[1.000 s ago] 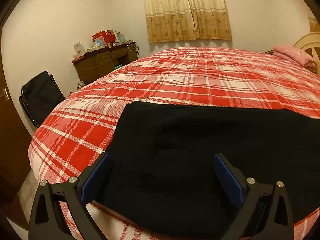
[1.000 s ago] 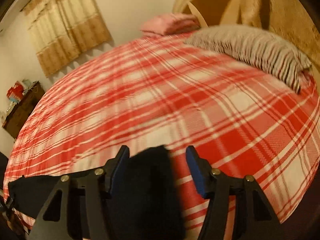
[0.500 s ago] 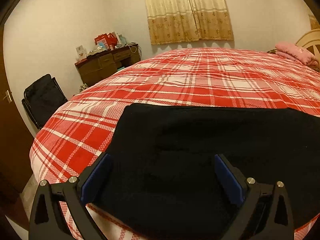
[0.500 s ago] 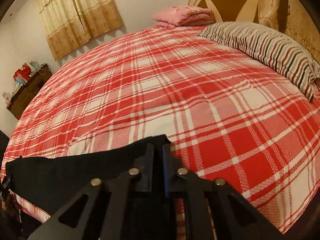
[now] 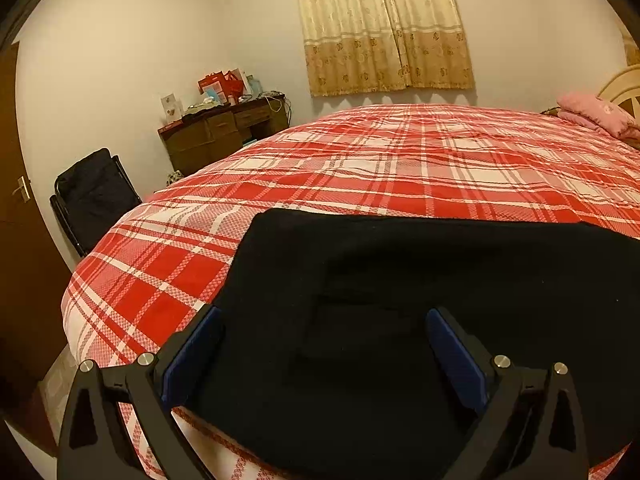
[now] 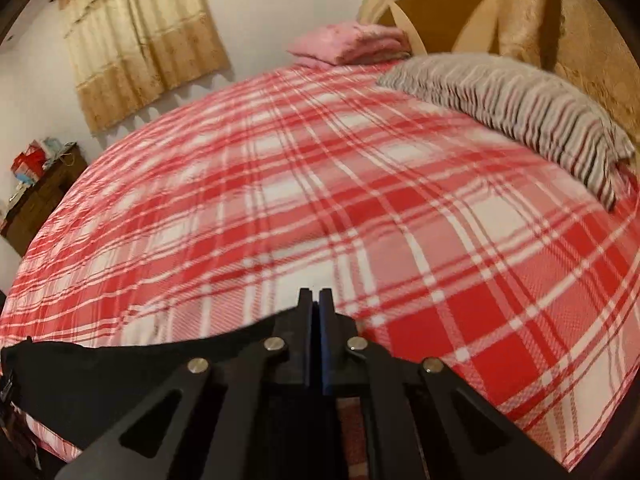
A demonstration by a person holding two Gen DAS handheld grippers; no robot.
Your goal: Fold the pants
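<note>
Black pants lie flat across the near edge of a bed with a red and white plaid cover. My left gripper is open, its blue pads straddling the pants' near part, just above the cloth. In the right wrist view my right gripper is shut on the end of the pants, which is raised off the cover and trails left. The pinched cloth is mostly hidden by the fingers.
A striped pillow and a folded pink blanket lie by the headboard. A wooden desk with clutter and a black folding chair stand by the far wall left of the bed.
My right gripper closed on the end of the pants and has lifted it, moving fast enough to blur the view. My left gripper stayed open, shifting slightly.
</note>
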